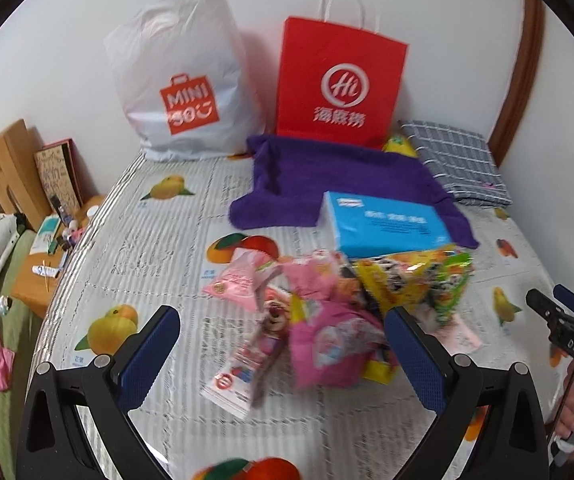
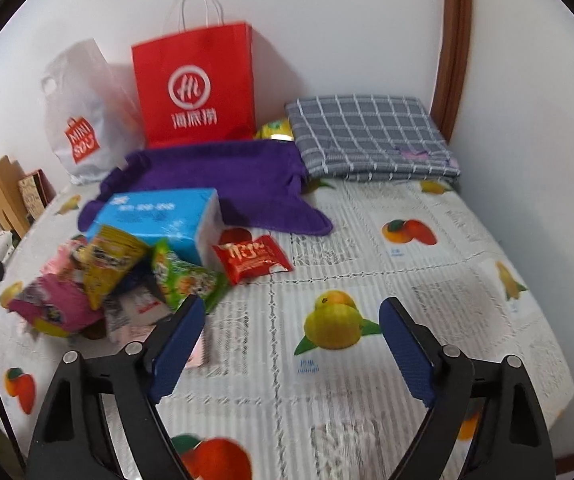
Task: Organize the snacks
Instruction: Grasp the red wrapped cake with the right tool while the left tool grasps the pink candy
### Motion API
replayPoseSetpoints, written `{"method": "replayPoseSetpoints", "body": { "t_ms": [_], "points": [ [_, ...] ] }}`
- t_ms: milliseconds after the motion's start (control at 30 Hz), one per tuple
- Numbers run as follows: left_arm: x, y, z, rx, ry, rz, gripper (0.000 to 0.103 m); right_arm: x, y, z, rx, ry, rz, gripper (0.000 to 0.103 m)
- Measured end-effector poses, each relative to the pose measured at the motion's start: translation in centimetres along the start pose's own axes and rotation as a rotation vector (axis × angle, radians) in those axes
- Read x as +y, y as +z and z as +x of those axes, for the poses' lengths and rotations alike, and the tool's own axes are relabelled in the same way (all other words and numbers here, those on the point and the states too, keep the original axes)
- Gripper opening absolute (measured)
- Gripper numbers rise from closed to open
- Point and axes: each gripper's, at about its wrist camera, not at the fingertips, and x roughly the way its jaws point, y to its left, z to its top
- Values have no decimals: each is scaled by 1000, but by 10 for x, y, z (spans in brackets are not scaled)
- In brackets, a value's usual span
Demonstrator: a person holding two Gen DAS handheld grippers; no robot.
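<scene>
A heap of snack packets lies on the fruit-print table cover (image 1: 147, 248): pink packets (image 1: 327, 340), a yellow packet (image 1: 399, 276), a green packet (image 2: 183, 280) and a red packet (image 2: 253, 258). A blue box (image 1: 387, 226) stands behind the heap; it also shows in the right wrist view (image 2: 159, 220). My left gripper (image 1: 283, 328) is open, just in front of the pink packets, holding nothing. My right gripper (image 2: 293, 320) is open and empty over the cover, to the right of the heap; it also shows at the right edge of the left wrist view (image 1: 555, 300).
A red paper bag (image 1: 339, 80) and a white plastic bag (image 1: 183, 80) stand against the back wall. A purple towel (image 1: 327, 176) and a grey checked cushion (image 2: 371, 136) lie in front of them. A wooden bedside stand (image 1: 43, 276) with small items is left.
</scene>
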Motion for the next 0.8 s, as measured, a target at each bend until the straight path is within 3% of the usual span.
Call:
{"method": "replayPoseSetpoints", "body": {
  "t_ms": [467, 800],
  "points": [
    [46, 3, 43, 58, 37, -84, 102, 21, 31, 96, 107, 103, -123, 82],
    [59, 5, 54, 74, 32, -106, 102, 26, 38, 132, 164, 148, -182, 82]
  ]
}}
